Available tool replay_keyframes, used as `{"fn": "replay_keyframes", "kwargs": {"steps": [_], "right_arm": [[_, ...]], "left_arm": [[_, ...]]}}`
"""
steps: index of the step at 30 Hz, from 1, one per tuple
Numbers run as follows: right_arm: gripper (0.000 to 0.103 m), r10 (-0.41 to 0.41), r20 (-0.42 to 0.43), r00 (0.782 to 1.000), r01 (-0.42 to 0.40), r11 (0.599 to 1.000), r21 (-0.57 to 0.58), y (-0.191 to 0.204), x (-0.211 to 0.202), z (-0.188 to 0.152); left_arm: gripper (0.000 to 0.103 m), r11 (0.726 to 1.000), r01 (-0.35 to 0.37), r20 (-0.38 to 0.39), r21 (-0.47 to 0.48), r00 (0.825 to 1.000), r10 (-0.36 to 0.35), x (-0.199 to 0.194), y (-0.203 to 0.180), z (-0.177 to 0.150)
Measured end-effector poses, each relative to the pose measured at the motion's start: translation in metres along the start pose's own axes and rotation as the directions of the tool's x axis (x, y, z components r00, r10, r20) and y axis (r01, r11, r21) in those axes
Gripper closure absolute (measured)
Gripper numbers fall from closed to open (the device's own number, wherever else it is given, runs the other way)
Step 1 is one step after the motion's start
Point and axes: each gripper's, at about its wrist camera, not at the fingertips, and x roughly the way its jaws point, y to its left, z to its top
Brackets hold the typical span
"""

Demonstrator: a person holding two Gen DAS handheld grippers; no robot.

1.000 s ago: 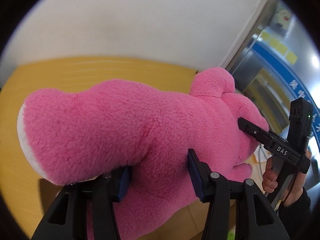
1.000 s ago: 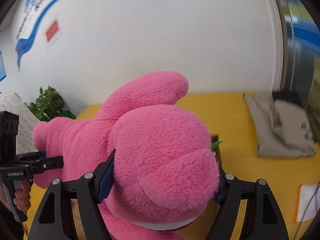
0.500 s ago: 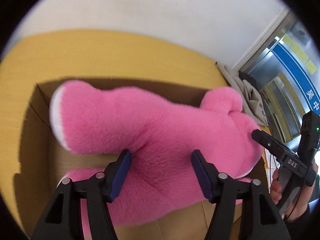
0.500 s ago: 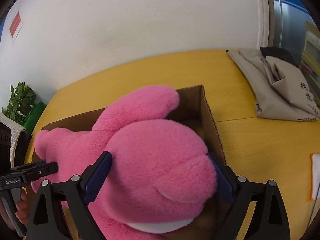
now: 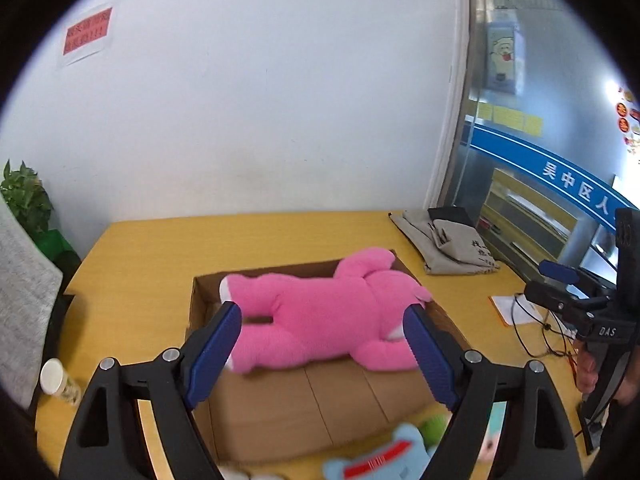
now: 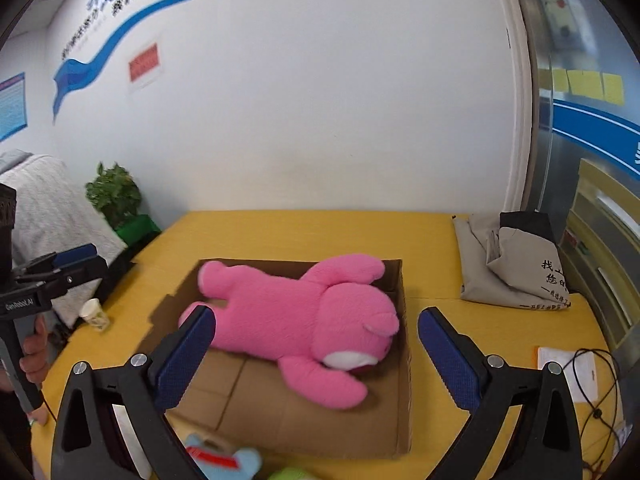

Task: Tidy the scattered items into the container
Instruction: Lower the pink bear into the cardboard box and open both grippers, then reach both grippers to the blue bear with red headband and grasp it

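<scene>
Your fuzzy pink plush bear (image 6: 304,312), white at muzzle and foot, is lying flat inside the cardboard box (image 6: 404,380); your left gripper (image 5: 324,344) and right gripper (image 6: 316,354) are spreading wider, gripping nothing

The right gripper (image 5: 576,300), seen from the left wrist, carries "DAS" in white letters on its black body. The left gripper (image 6: 52,276), seen from the right wrist, reads "GenRobot.AI". A blue band (image 5: 560,172) across the glass door shows "吴中区人". The grey cloth bag (image 6: 516,272) at the table's far right corner bears black Chinese characters, beginning "找". The red notice (image 5: 88,34) on the wall is too blurred to read.
</scene>
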Motion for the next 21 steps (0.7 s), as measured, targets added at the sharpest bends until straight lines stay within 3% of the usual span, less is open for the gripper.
{"fn": "replay_keyframes", "kwargs": {"steps": [2, 5, 9, 13, 21], "right_arm": [[0.000, 0.001, 0.002, 1.000, -0.001, 1.000, -0.018, 0.007, -0.021, -0.015], [0.000, -0.063, -0.009, 0.998, 0.062, 0.997, -0.051, 0.021, -0.037, -0.043], [0.000, -0.087, -0.028, 0.996, 0.086, 0.995, -0.059, 0.031, -0.041, -0.078], [0.000, -0.118, -0.033, 0.992, 0.115, 0.990, -0.078, 0.041, -0.047, -0.104], [0.000, -0.156, -0.012, 0.988, 0.153, 0.980, -0.125, 0.052, -0.070, -0.123]], "left_arm": [[0.020, 1.000, -0.023, 0.020, 0.011, 1.000, 0.023, -0.021, -0.013, -0.018], [0.020, 0.998, -0.058, 0.052, 0.041, 0.997, 0.056, -0.041, -0.034, -0.049], [0.020, 0.996, -0.070, 0.041, 0.057, 0.997, 0.068, -0.046, -0.055, -0.080], [0.020, 0.997, -0.058, 0.022, 0.042, 0.998, 0.057, -0.045, -0.068, -0.097], [0.020, 0.997, -0.054, 0.009, 0.048, 0.999, 0.054, -0.042, -0.085, -0.114]]}}
